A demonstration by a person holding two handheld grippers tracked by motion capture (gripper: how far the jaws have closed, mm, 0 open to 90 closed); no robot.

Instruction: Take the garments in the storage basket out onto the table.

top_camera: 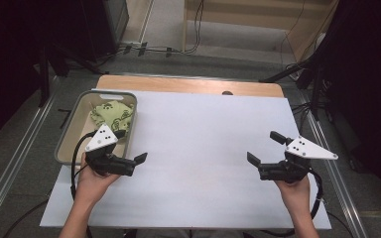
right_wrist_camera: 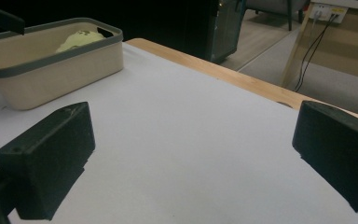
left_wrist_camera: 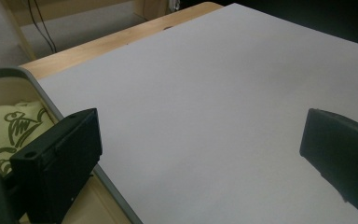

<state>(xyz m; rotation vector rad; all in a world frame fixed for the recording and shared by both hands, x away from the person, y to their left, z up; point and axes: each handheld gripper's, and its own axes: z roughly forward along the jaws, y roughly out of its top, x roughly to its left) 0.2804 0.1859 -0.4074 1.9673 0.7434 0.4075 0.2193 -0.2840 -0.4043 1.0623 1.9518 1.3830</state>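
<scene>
You hold the left gripper (top_camera: 131, 148) and right gripper (top_camera: 267, 148) w/ jaws wide, empty, over the white sheet (top_camera: 198, 144); green cloth (top_camera: 110, 115) sits in basket (top_camera: 67, 130) at left, probably next to grab.

A smooth matt white sheet (top_camera: 198, 148) covers the pale wooden table (top_camera: 188, 85). The beige plastic basket with grey rim (top_camera: 69, 134) holds soft green printed cloth (top_camera: 110, 115). The black gripper jaws look matt plastic

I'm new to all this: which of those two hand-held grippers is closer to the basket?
The left gripper, held in the person's left hand. It sits right at the basket holding the green cloth; the right gripper is across the white sheet, far from it.
</scene>
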